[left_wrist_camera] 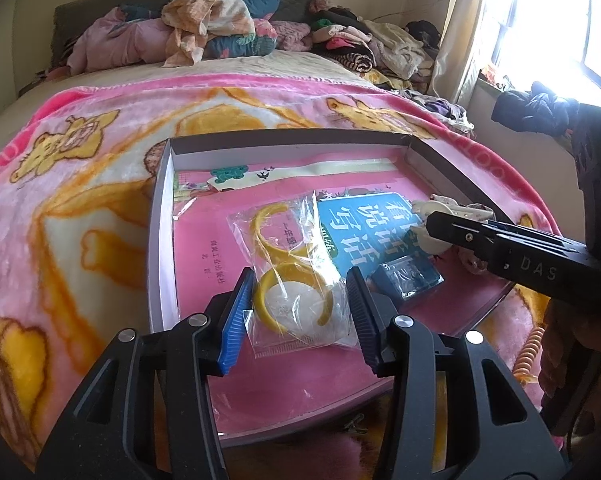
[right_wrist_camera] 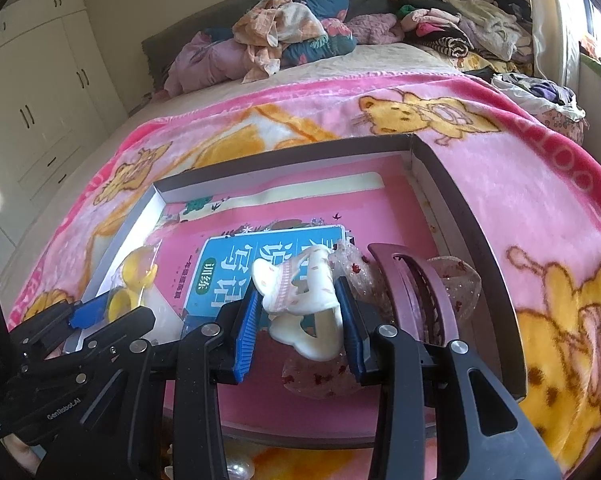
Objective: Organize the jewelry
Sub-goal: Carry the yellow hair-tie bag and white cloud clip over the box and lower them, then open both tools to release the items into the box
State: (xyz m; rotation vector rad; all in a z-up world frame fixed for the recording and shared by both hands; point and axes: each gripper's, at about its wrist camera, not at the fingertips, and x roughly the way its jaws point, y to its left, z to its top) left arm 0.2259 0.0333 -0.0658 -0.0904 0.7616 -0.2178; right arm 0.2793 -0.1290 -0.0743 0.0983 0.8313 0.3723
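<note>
Over box point(left_wrist_camera: 162, 216): right tool point(right_wrist_camera: 298, 320) clamps white clip point(right_wrist_camera: 300, 300).

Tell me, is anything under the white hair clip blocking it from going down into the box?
Yes. The right gripper holds the white plastic claw hair clip over the shallow grey box. Right below lies a sheer red-dotted bow, with a mauve claw clip beside it, so that spot is crowded. The pink book cover nearer the middle looks bare.

A bed point(left_wrist_camera: 220, 64) carries everything. A pink blanket with yellow cartoon animals point(left_wrist_camera: 80, 184) covers its near half. A shallow open box point(left_wrist_camera: 160, 200) sits on the blanket at frame centre. Heaped clothes and bedding point(left_wrist_camera: 204, 28) lie along the top, apparently against the headboard.
</note>
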